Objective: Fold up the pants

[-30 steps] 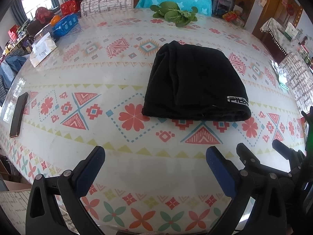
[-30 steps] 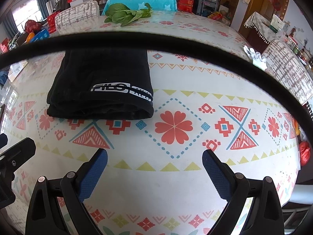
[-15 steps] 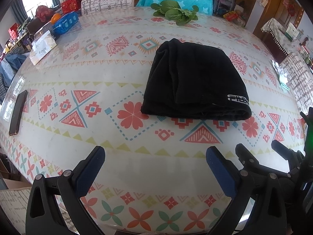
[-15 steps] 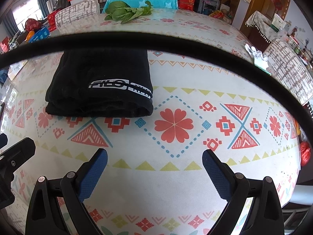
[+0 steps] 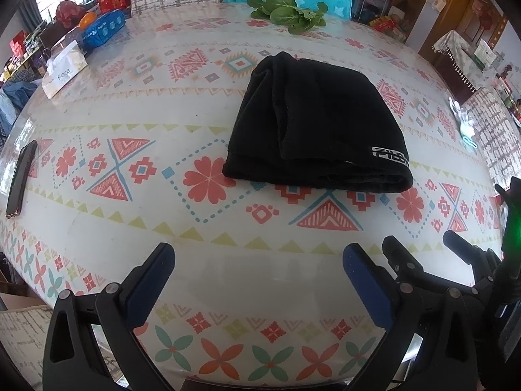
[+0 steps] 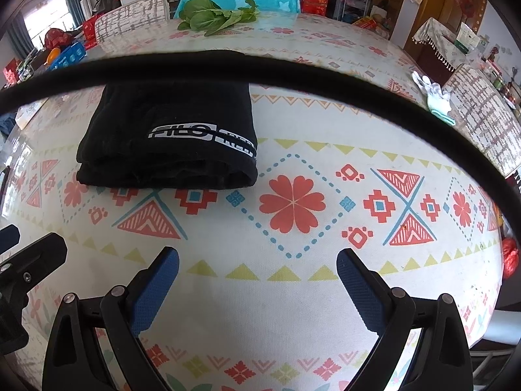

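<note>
Left wrist view: left gripper (image 5: 259, 260) wide open, empty, short of the folded black pants (image 5: 317, 127) on the table (image 5: 228, 257); right wrist view: right gripper (image 6: 257, 265) likewise spread and empty, pants (image 6: 169, 137) ahead-left, folding apparently complete, so withdraw without snagging the stack.

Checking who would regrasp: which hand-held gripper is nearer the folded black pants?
Neither clearly. The left hand-held gripper sits before the pants' near edge, the right hand-held gripper off their logo corner. Both open, touching nothing.
</note>
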